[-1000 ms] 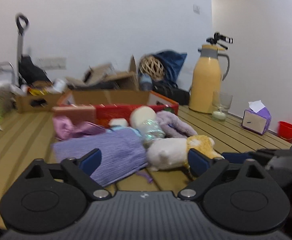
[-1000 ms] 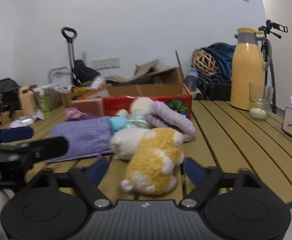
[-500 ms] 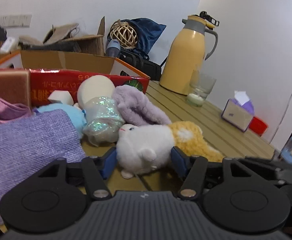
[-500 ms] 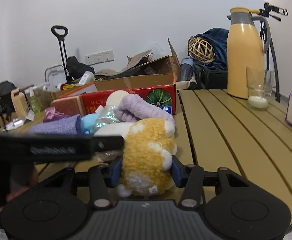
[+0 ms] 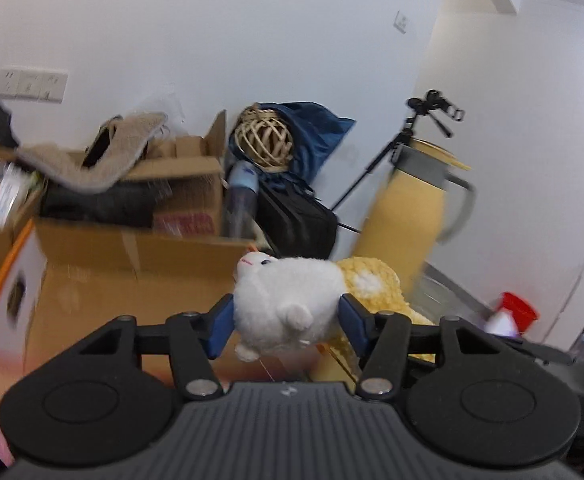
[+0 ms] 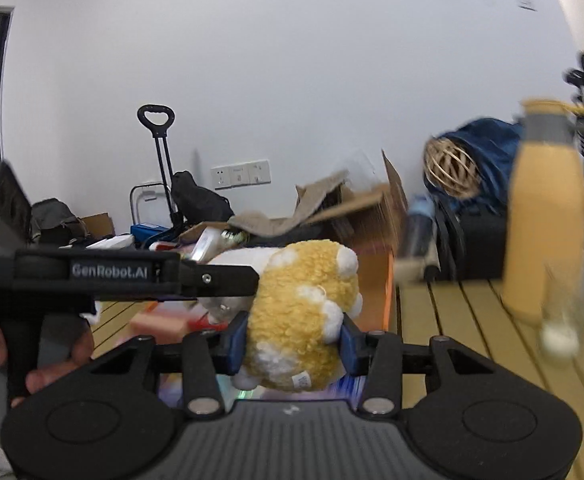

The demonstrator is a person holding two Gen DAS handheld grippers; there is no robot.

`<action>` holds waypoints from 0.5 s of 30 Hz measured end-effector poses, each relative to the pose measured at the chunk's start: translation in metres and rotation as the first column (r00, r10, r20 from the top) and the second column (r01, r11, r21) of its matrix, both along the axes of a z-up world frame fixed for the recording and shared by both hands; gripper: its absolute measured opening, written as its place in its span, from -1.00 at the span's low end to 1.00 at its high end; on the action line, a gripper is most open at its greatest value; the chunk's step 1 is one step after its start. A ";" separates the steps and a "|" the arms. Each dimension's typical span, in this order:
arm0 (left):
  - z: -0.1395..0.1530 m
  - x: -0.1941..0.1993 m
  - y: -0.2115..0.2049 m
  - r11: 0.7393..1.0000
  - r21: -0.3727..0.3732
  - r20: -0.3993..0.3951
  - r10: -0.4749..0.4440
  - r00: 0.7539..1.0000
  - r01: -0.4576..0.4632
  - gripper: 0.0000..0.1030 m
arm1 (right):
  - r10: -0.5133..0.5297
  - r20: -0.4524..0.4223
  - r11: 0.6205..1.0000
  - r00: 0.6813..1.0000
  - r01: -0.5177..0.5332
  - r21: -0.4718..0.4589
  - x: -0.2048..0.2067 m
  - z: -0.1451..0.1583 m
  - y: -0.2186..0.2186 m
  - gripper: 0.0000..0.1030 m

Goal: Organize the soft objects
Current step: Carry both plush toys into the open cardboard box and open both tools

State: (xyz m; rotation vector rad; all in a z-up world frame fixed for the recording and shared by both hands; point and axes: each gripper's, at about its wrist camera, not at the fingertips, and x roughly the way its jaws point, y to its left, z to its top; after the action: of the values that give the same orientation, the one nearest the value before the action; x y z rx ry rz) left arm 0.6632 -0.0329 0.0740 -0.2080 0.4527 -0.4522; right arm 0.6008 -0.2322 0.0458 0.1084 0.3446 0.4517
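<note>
My left gripper [image 5: 288, 322] is shut on a white plush animal [image 5: 292, 304] and holds it in the air above the table. My right gripper [image 6: 293, 340] is shut on a yellow-and-white plush animal [image 6: 301, 316], also lifted. The two toys are side by side: the yellow one shows behind the white one in the left wrist view [image 5: 371, 284], and a bit of the white one shows behind the left gripper's arm in the right wrist view [image 6: 240, 258]. The rest of the soft pile is mostly hidden below the grippers.
An open cardboard box [image 5: 140, 264] with an orange rim stands just ahead. A yellow thermos [image 6: 543, 228] and a glass [image 6: 559, 332] stand on the slatted wooden table [image 6: 463, 332] at the right. A red cup [image 5: 517, 312] is at the far right. Boxes and bags crowd the back.
Both grippers closed on the plush toys on the table, then lifted them together. The views now look higher, over the box. The soft pile has dropped out of view.
</note>
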 end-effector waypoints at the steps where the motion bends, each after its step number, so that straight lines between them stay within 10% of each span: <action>1: -0.002 0.029 0.005 1.000 0.009 -0.009 0.006 1.000 -0.006 0.11 | 0.008 -0.012 1.000 1.000 -0.008 0.002 0.027 0.004 0.001 -0.14; 7: -0.047 0.174 0.017 0.992 0.106 -0.136 0.085 0.987 -0.071 0.09 | -0.001 -0.198 1.000 0.980 -0.004 -0.027 0.199 -0.008 0.022 -0.14; 15: -0.078 0.217 0.040 0.991 0.070 -0.241 0.129 0.962 -0.115 0.08 | -0.121 -0.366 0.973 0.923 0.038 -0.228 0.296 -0.057 0.065 -0.11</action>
State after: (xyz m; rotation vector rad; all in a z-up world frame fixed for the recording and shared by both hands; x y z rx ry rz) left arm 0.8803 0.0070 -0.0044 -0.2379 0.6898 -0.2933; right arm 0.8967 -0.1668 -0.0109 -0.0053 0.7651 0.3068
